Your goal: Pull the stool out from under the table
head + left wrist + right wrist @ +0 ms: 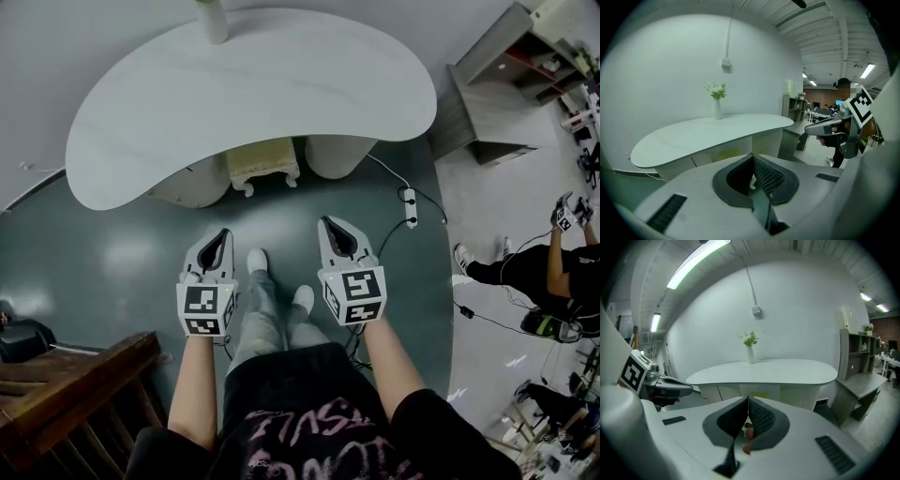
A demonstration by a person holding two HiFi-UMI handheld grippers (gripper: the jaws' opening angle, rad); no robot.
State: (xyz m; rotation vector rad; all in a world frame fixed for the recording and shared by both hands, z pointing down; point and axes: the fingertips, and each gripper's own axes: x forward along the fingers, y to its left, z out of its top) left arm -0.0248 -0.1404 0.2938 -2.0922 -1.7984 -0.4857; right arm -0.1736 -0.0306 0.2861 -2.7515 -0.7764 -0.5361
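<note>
A cream stool (263, 167) with curved legs is tucked under the white kidney-shaped table (141, 141), between its two rounded pedestals. In the gripper views it shows only as a pale yellowish patch, the stool (729, 154) and the stool (759, 394), under the tabletop. My left gripper (221, 233) and right gripper (327, 223) hover side by side over the dark floor, a short way in front of the table, both pointing at it. Both are shut with nothing between their jaws. Each gripper is seen from the other: the right gripper (809, 128), the left gripper (696, 390).
A vase with flowers (716, 97) stands on the table's far edge. A power strip and cables (410, 206) lie on the floor to the right. Grey shelving (487, 94) stands at the right, a wooden frame (66, 384) at lower left. Another person (553, 272) sits at far right.
</note>
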